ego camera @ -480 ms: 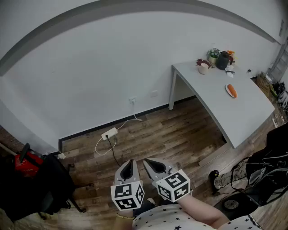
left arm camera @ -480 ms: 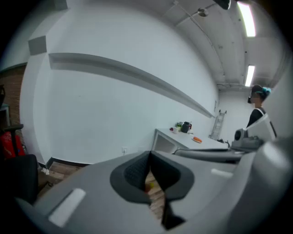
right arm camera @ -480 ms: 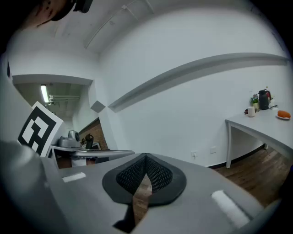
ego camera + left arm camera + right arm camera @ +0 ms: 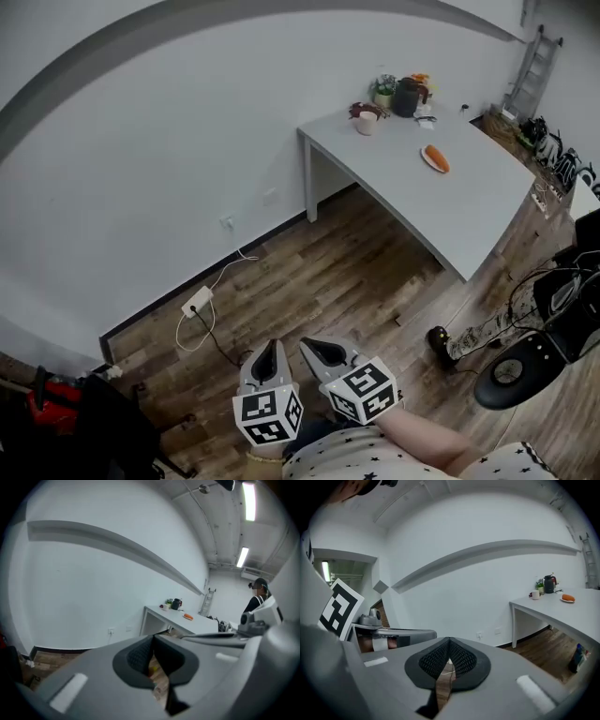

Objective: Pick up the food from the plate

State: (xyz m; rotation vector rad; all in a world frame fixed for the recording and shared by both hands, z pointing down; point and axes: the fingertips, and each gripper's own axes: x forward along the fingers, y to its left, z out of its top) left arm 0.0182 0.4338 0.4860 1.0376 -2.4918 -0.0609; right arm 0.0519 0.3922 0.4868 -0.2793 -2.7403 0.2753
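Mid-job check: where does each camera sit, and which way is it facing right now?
Head view: on the person's head, looking steeply down at the floor, the wall and the table up right; the left gripper, the right gripper and a forearm show at the bottom.
Left gripper view: rides the left gripper, looks along its shut jaws towards the table; the right gripper shows at right.
Right gripper view: rides the right gripper, looks along its shut jaws at the wall; the left gripper shows at left.
Shared: all three show the orange food on the table.

Even, bright indoor light; ceiling tubes [image 4: 247,501] glare; strong fisheye bending, dark corner vignette; near foreground blurred.
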